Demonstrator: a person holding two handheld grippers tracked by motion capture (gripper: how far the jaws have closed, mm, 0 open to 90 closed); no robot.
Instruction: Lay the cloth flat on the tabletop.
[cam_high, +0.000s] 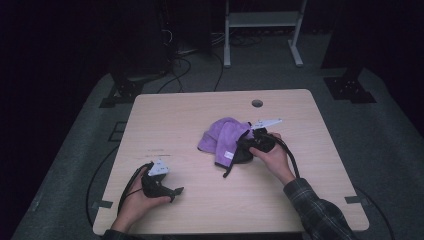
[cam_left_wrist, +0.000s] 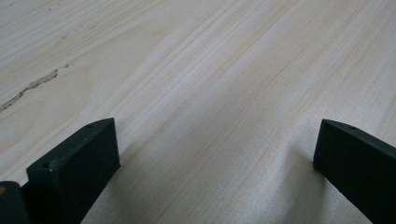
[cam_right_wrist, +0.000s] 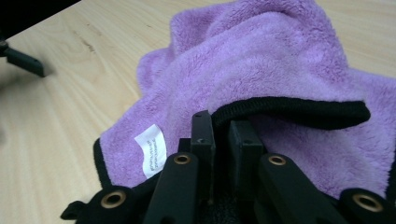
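A purple fleece cloth (cam_high: 222, 137) with a black hem lies crumpled at the middle of the wooden table (cam_high: 200, 210). My right gripper (cam_high: 240, 151) is at the cloth's near right edge. In the right gripper view its jaws stand almost together at the gripper (cam_right_wrist: 222, 128), pinching the black hem of the cloth (cam_right_wrist: 261, 60). A white label (cam_right_wrist: 151, 149) is sewn on the hem to their left. My left gripper (cam_high: 167, 186) rests low near the table's front left. Its jaws are wide apart over bare wood at the gripper (cam_left_wrist: 215, 130), with nothing between them.
A round cable hole (cam_high: 257, 103) sits in the table's far edge. Behind the table, on the dark floor, stand a white metal frame (cam_high: 262, 30) and loose cables (cam_high: 180, 65). A black cable trails from each gripper across the tabletop.
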